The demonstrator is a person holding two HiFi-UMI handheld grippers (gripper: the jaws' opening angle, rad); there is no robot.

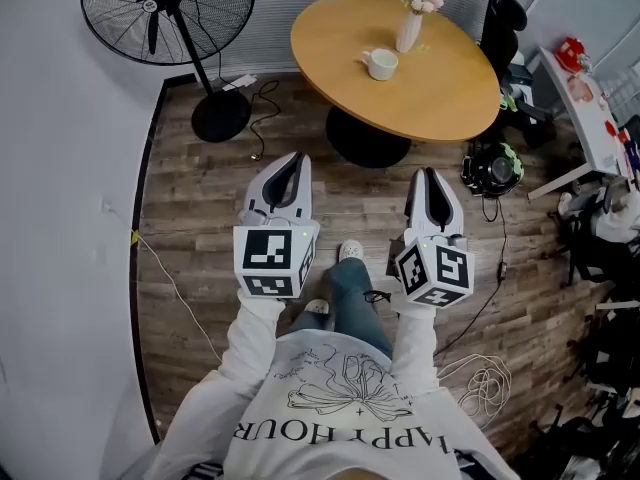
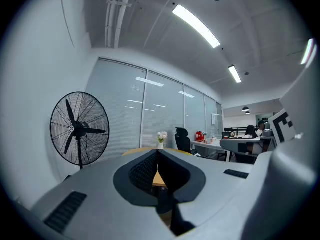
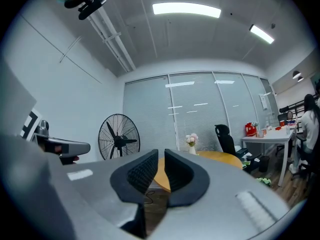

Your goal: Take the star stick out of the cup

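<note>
Cup [image 1: 381, 64] sat on the round table [image 1: 440, 88], just beside a vase [image 1: 409, 30] of pale flowers, and we saw it only in the head view. It was well ahead of both grippers and across a stretch of bare floor. It lay forward and between the lines the two tools pointed along. We judged the right gripper [image 1: 428, 173] a shade nearer than the left gripper [image 1: 297, 156], though the difference was slight.

We could not make out the star stick from that far off. Nothing clearly rose above the rim, so we could not read its long axis. We supposed it stood roughly upright in the cup, in which case the pull would go upward after a long reach forward.

In its own view the left gripper's jaws were pressed together at the tips, with nothing between them. The right gripper's jaws stood a narrow slit apart, also empty, with only the table's edge showing through the gap.

The only words we could read were "HAPPY HOUR", printed on the white shirt [image 1: 330, 418] and upside down to the head camera. The cubes on the grippers bore black square markers but no words. We found no brand on the cup, the vase or the fan [image 1: 165, 8].
</note>
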